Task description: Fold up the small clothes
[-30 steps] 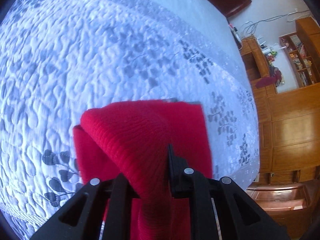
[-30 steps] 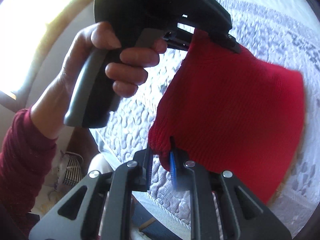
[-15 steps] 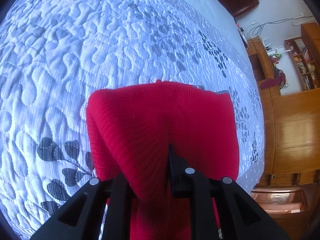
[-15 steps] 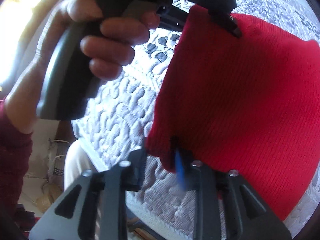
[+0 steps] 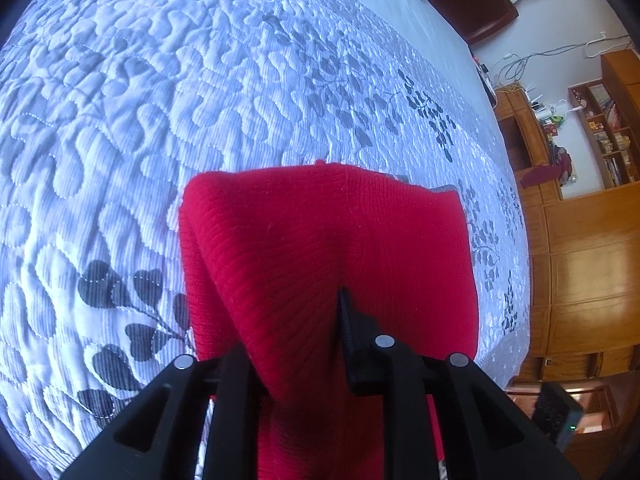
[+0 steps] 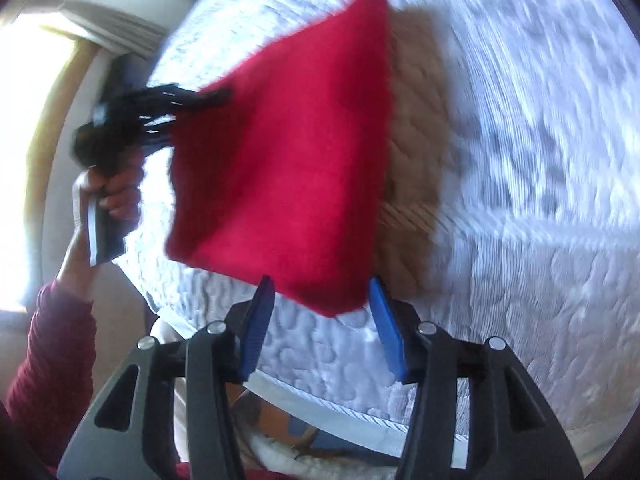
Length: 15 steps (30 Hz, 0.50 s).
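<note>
Tongs, left [image 5: 296, 332]: closed on a bunched edge of the red knit [image 5: 328, 248]; cloth fills the gap between the two fingers and drapes forward from them. Same tongs seen from the right wrist [image 6: 208, 98], pinching the knit's upper left corner, handle in the left hand [image 6: 114, 192], dark red sleeve [image 6: 52, 356] below it.

Right tongs [image 6: 322, 328]: wide open, blue pads [image 6: 256, 332] well apart, gripping nothing. The knit's lowest corner hangs just in front of the gap between the pads; whether it touches either pad cannot be told, the view is motion-blurred.

Knit [image 6: 288, 148]: hangs as a flat panel from the left tongs, above the bed [image 5: 200, 100], near the bed's edge. Its shadow falls on the quilt [image 6: 520, 160] to its right.

Quilt: white with grey leaf print. Wooden cabinets [image 5: 580, 260] and shelves [image 5: 608, 132] stand beyond the bed's far side.
</note>
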### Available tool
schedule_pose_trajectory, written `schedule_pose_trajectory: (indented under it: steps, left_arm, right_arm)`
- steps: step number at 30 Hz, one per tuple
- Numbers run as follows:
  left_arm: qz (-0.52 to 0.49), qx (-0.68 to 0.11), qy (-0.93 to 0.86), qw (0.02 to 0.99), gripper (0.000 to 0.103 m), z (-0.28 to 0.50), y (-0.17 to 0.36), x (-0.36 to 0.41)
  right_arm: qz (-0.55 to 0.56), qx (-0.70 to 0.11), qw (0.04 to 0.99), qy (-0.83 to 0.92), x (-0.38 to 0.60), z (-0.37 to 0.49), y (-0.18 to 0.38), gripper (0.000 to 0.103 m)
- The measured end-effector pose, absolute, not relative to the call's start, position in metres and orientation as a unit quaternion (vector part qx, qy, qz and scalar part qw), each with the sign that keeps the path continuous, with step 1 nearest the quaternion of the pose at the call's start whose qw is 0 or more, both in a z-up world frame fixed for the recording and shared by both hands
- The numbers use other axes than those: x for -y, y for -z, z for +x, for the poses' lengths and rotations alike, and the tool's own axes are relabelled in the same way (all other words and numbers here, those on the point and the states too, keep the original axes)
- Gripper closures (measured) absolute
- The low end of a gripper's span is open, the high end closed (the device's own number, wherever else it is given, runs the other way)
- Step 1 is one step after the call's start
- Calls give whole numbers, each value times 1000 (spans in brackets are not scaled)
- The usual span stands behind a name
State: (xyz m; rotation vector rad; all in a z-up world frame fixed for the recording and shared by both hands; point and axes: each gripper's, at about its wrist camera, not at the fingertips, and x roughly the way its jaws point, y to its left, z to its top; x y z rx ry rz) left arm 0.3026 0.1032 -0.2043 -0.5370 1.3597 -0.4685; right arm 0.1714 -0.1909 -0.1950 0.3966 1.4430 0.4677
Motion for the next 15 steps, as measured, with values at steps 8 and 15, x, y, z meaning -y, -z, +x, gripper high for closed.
schedule_pose_trajectory:
  steps: [8, 15]
  left_arm:
    - [-223, -609, 210, 731, 85, 292, 192, -97]
    - [-217, -609, 199, 736, 77, 291, 200, -95]
  right_arm:
    - [195, -661, 688, -226, 199, 174, 198, 88]
    - [144, -690, 681, -199, 208, 170, 224, 103]
